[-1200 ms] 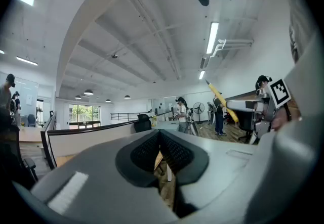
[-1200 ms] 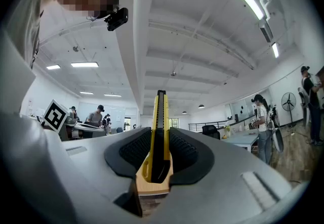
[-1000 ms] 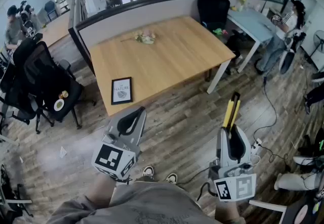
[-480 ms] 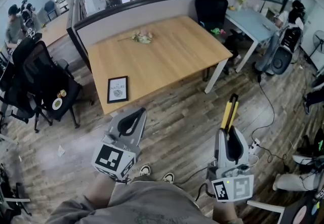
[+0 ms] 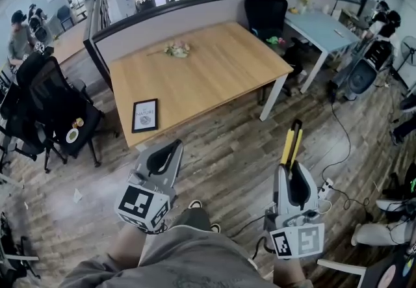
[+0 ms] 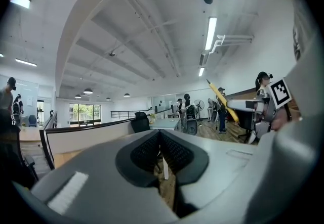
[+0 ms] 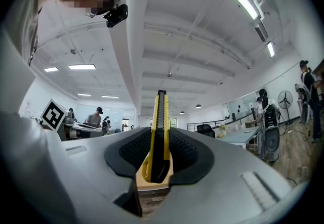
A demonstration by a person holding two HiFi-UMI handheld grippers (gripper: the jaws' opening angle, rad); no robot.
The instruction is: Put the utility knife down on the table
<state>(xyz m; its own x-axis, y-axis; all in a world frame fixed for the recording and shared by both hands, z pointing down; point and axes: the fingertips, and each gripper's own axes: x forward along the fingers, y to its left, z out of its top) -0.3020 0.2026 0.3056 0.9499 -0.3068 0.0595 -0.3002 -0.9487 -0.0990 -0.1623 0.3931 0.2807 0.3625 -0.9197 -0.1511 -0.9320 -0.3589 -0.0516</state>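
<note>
My right gripper (image 5: 292,171) is shut on a yellow utility knife (image 5: 292,142), which sticks out forward past the jaws over the wood floor. In the right gripper view the knife (image 7: 161,122) stands upright between the black pads of that gripper (image 7: 161,160). My left gripper (image 5: 168,152) hangs at the left, near the table's front edge, shut with nothing in it. In the left gripper view its pads (image 6: 147,149) nearly touch. The wooden table (image 5: 214,72) lies ahead, beyond both grippers.
A framed picture (image 5: 145,116) lies near the table's front left corner and a small flower bunch (image 5: 177,50) near its far side. Black chairs (image 5: 55,101) stand left, another (image 5: 265,10) behind the table. A grey partition (image 5: 162,17), a blue table (image 5: 322,25) and floor cables (image 5: 338,173) surround it.
The table has drifted slightly left and nearer in the head view, and a knee has come into view below. Both grippers keep their places, the knife still held.
</note>
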